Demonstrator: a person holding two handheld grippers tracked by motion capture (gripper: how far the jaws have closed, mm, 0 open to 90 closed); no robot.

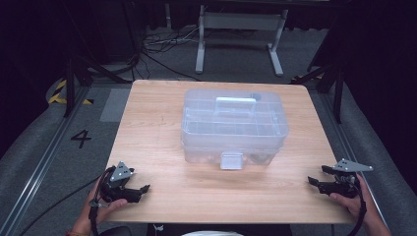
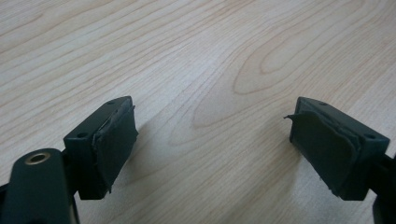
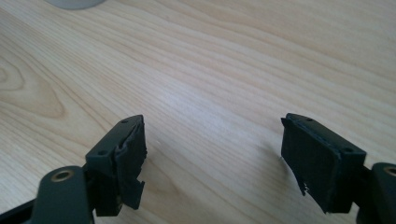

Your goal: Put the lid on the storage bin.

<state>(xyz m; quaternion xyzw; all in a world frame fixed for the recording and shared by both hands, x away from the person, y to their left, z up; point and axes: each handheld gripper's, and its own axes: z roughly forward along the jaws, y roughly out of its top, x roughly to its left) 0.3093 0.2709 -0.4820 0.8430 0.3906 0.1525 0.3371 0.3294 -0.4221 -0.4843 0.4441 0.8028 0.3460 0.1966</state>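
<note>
A clear plastic storage box [image 1: 233, 125] with a lid handle [image 1: 236, 102] and a front latch [image 1: 231, 160] stands shut in the middle of the wooden table [image 1: 157, 128]. My left gripper [image 1: 140, 191] rests low at the front left corner, well apart from the box, with its jaws pointing right. In the left gripper view, the left gripper [image 2: 212, 121] is open over bare wood with nothing between its pads. My right gripper [image 1: 318, 175] sits near the front right edge, pointing left. The right gripper view shows the right gripper [image 3: 212, 130] open and holding nothing.
Bare wood lies between both grippers and the box. A pale rounded edge [image 3: 74, 3] shows at the top left of the right gripper view. Beyond the table are floor cables [image 1: 162, 44], a white frame [image 1: 241, 22] and a floor mark "4" [image 1: 81, 138].
</note>
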